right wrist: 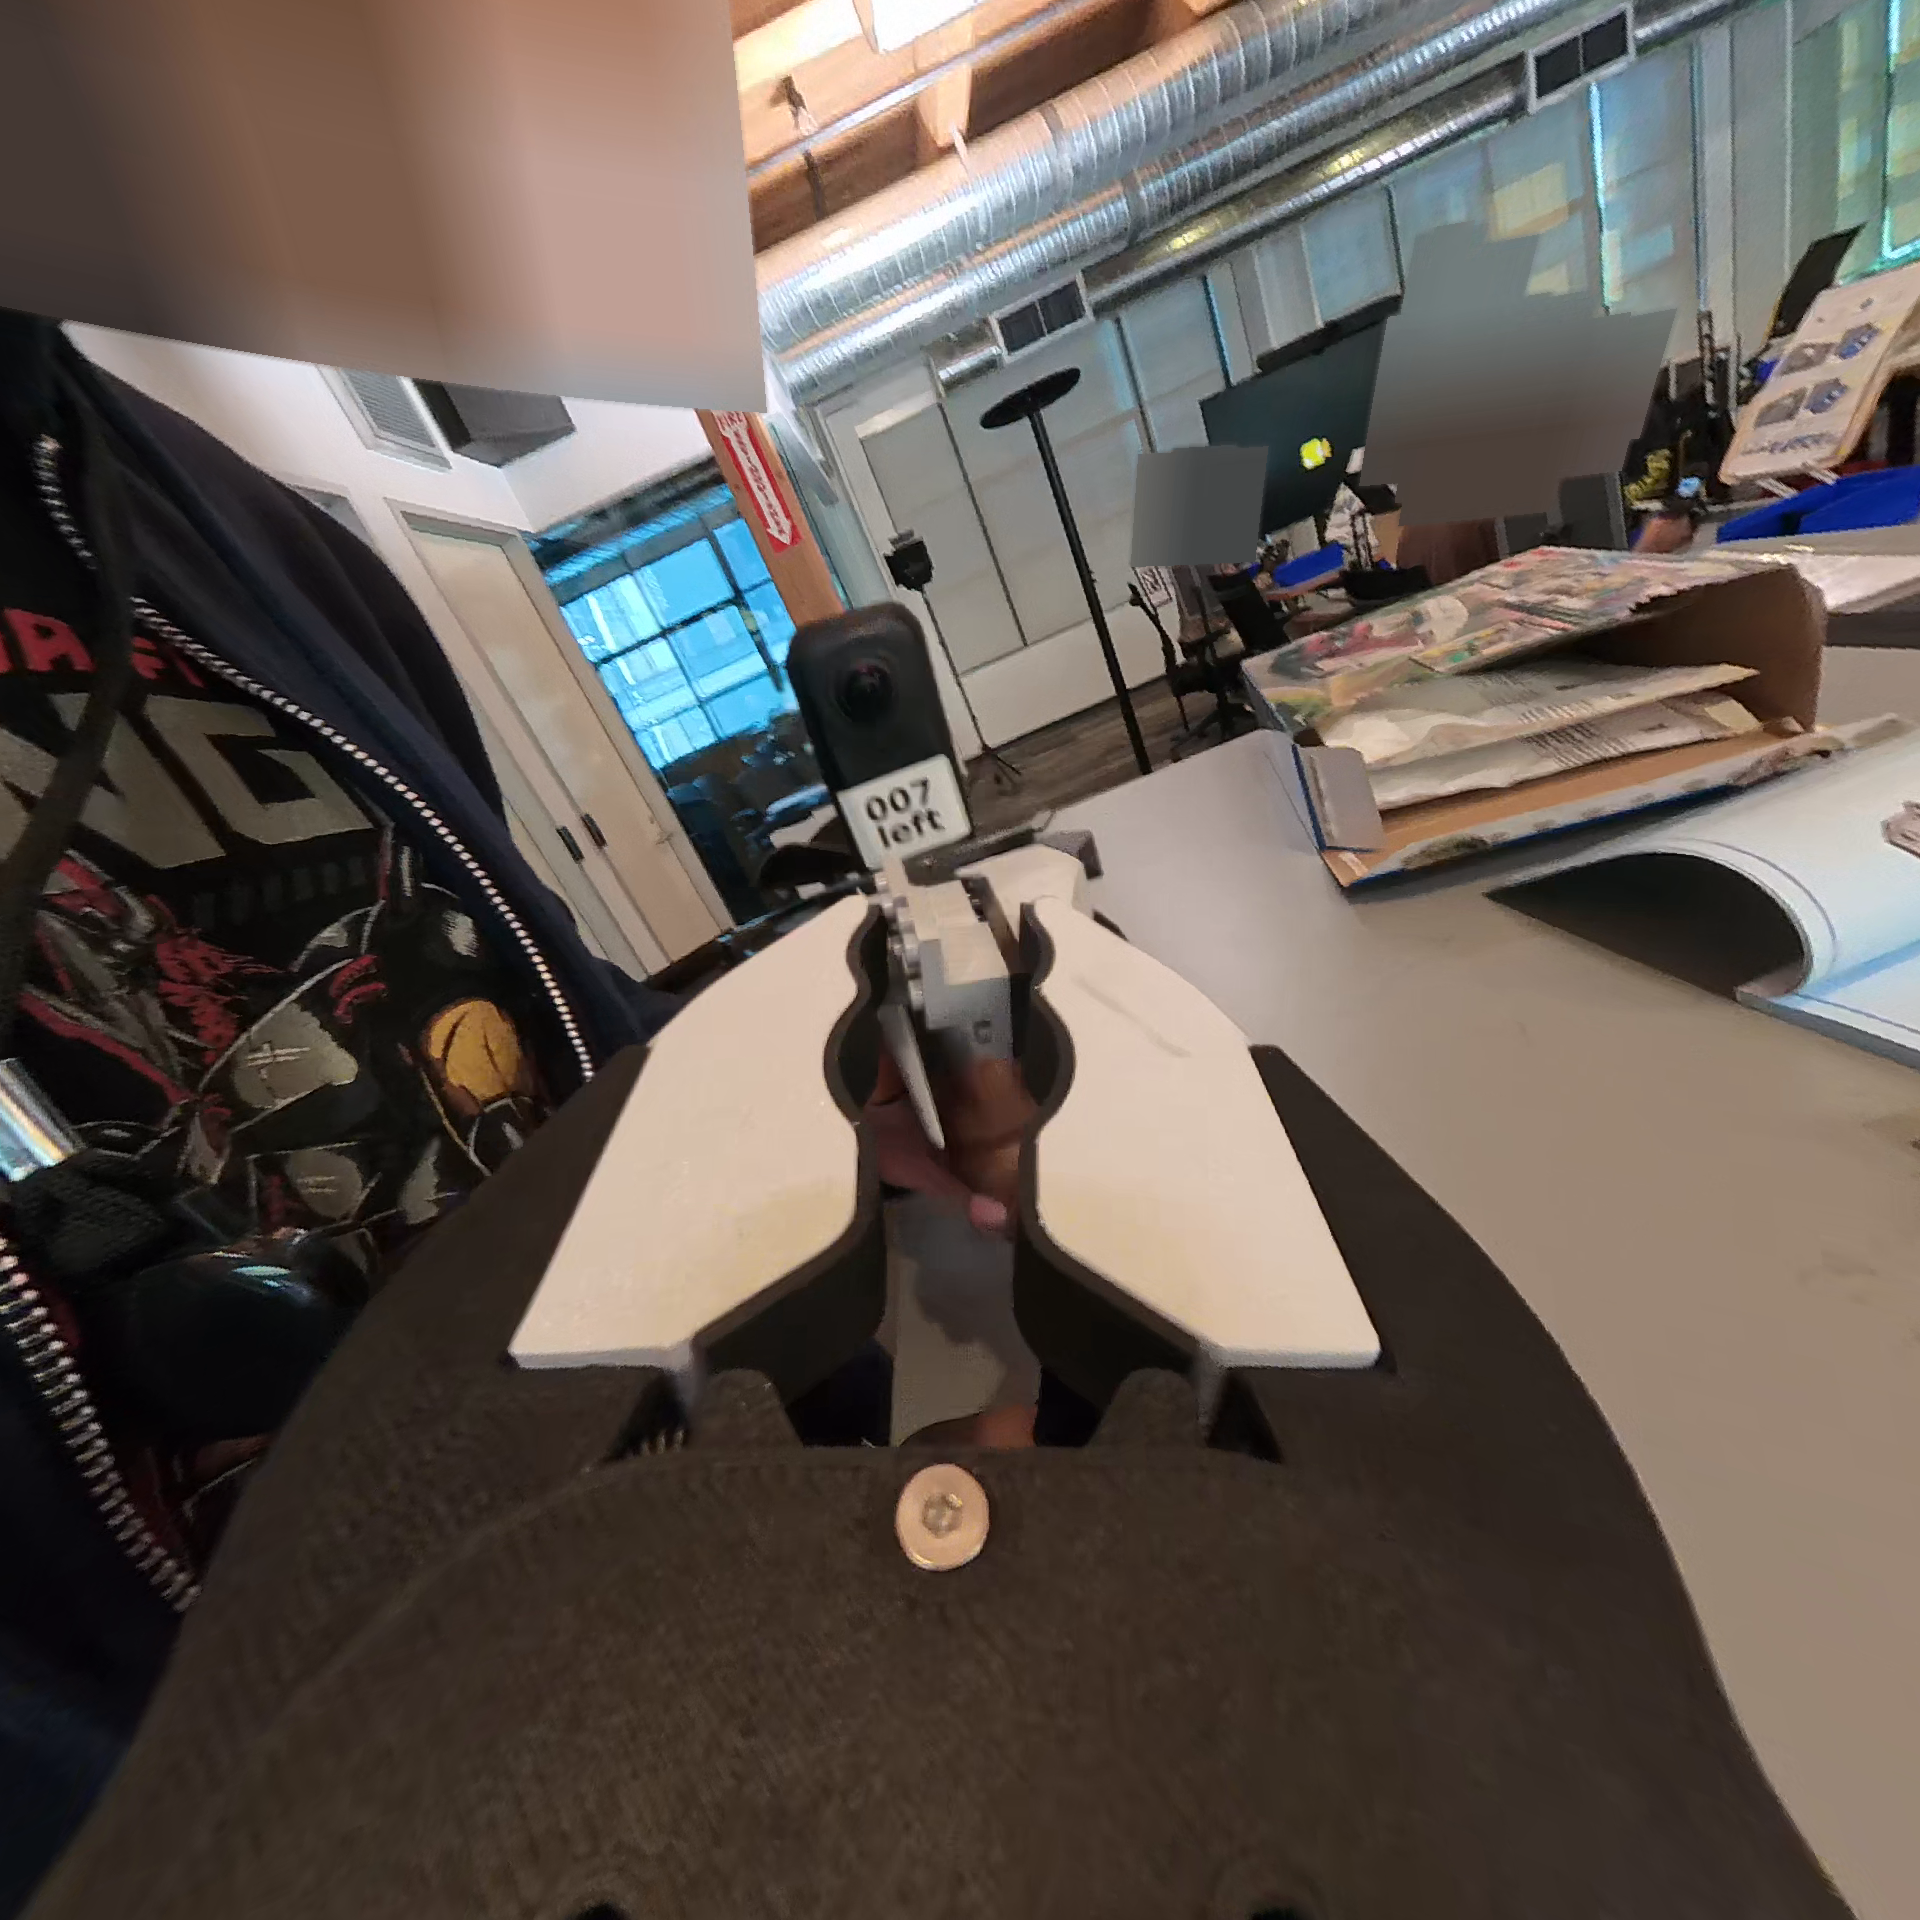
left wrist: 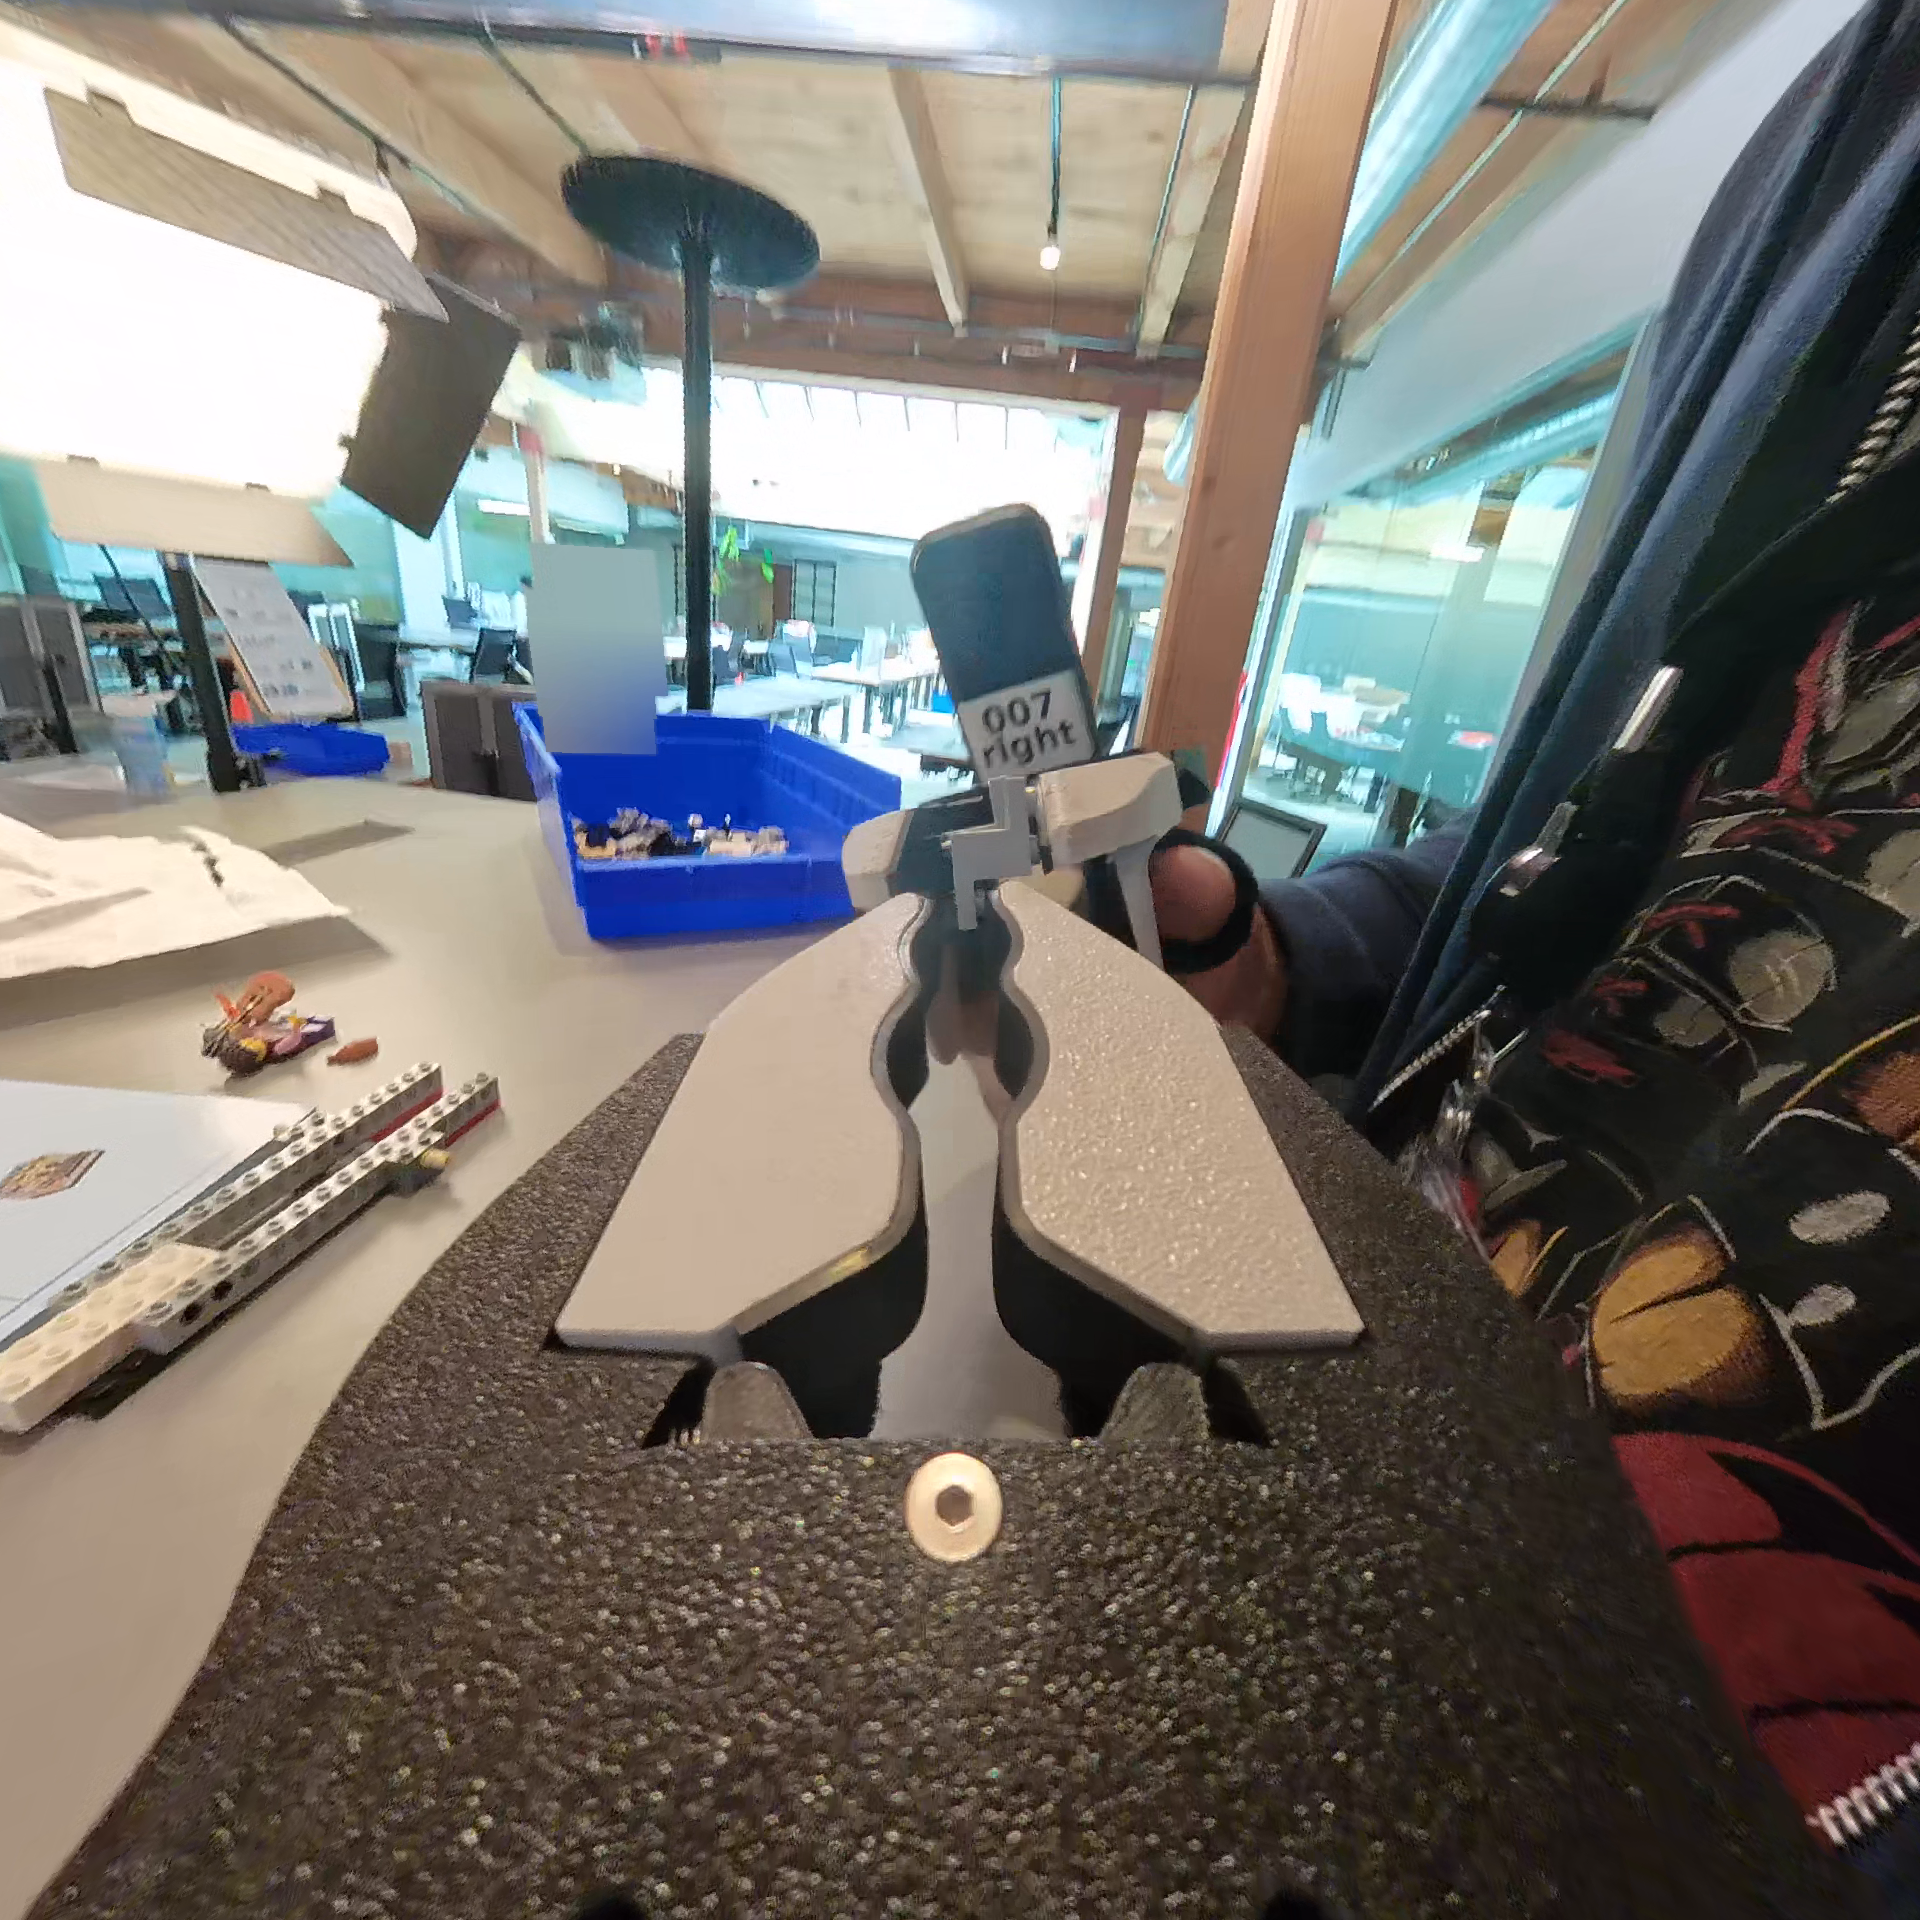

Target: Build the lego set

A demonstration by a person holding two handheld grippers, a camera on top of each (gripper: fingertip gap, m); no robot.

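Two tools meet tip to tip above the bench (left wrist: 436, 894). The left tool (left wrist: 966, 940) is nearly together, clamped on one thin grey brick piece (left wrist: 992, 842); the right tool (right wrist: 951, 961) clamps the same piece's thicker block. Beyond stand two blue bins (left wrist: 717, 883).

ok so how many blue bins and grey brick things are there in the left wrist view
blue bins: 2
long grey brick build: 1
small grey brick piece: 1
total: 4 (loose bits inside the nearer bin not counted)
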